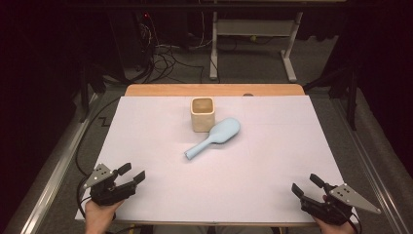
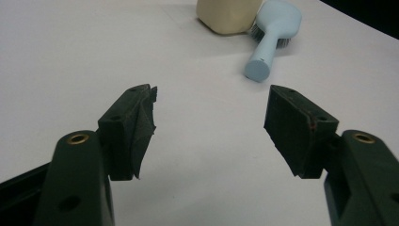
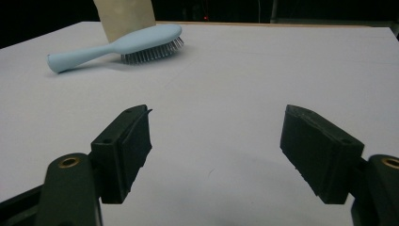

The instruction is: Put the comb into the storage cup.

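You had a pale blue hairbrush (image 1: 214,138) of smooth, matt plastic, its bristles (image 3: 151,52) fine and grey with a faint sheen. The cream cup (image 1: 202,114) beside it looked like matt, slightly grainy ceramic or stone. The white sheet (image 1: 272,161) over the table was matt and paper-smooth, with bare wood (image 1: 214,90) showing at the far edge. Your left gripper (image 1: 132,173) and right gripper (image 1: 306,185) were dull black plastic; the pads (image 2: 141,127) looked rubbery and ragged at the edge, with brass-coloured inserts (image 2: 77,138).

Bright even overhead light on the white table sheet (image 1: 272,146), dark dim room beyond it, soft short shadows under the hairbrush (image 3: 117,44), close black jaws slightly blurred, mild grain.
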